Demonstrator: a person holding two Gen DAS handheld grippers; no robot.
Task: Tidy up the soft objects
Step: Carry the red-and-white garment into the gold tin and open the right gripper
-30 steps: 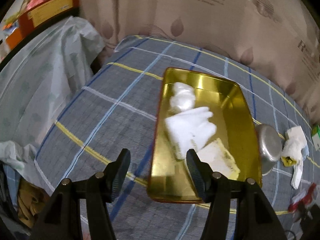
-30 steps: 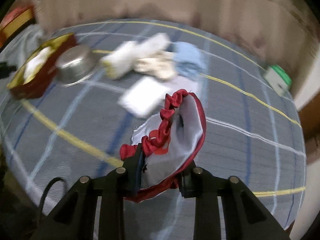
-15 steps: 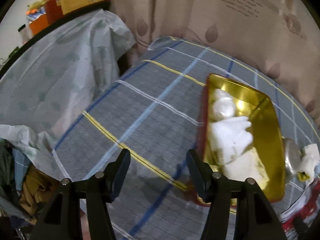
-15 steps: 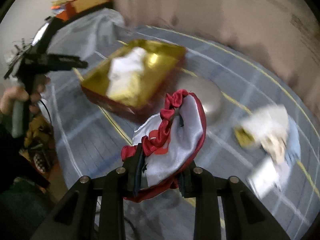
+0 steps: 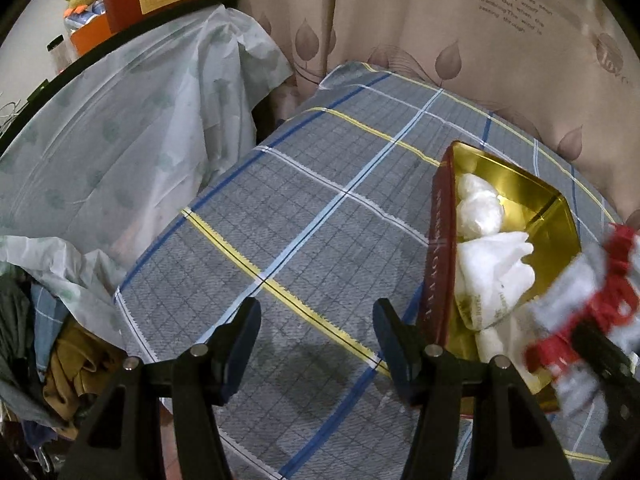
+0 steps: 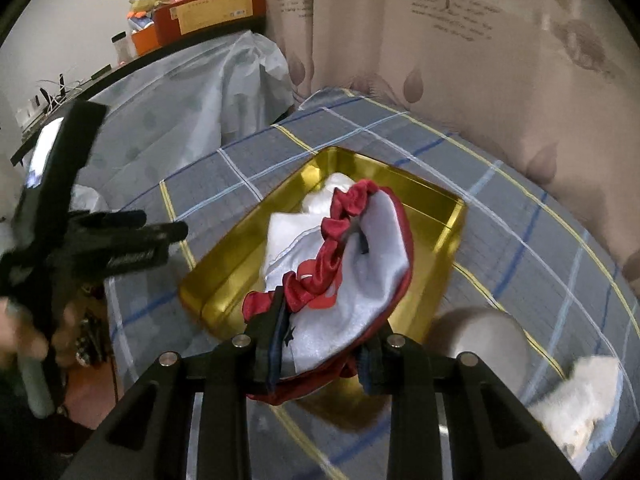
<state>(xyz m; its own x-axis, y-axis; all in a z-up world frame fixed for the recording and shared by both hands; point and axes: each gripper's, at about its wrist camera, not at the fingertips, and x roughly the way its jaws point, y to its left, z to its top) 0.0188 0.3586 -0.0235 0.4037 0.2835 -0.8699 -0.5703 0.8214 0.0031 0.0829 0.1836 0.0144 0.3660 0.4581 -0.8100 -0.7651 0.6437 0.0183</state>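
The right gripper (image 6: 320, 346) is clenched on a red-and-white fabric pouch (image 6: 352, 276) with a ruffled red trim, held above the gold tin (image 6: 452, 216) that sits on the plaid cloth (image 6: 540, 248). The pouch's long axis runs away from the fingers, its free end pointing toward the tin's far corner and the leaf-print curtain (image 6: 480, 40). White soft items (image 5: 492, 264) lie lengthwise inside the tin, along its long axis. The left gripper (image 5: 316, 336) hangs beside the tin's red outer wall over bare cloth, jaws spread wide with nothing between them. A steel bowl (image 6: 480, 344) and a fuzzy white item (image 6: 584, 400) rest just beside the tin.
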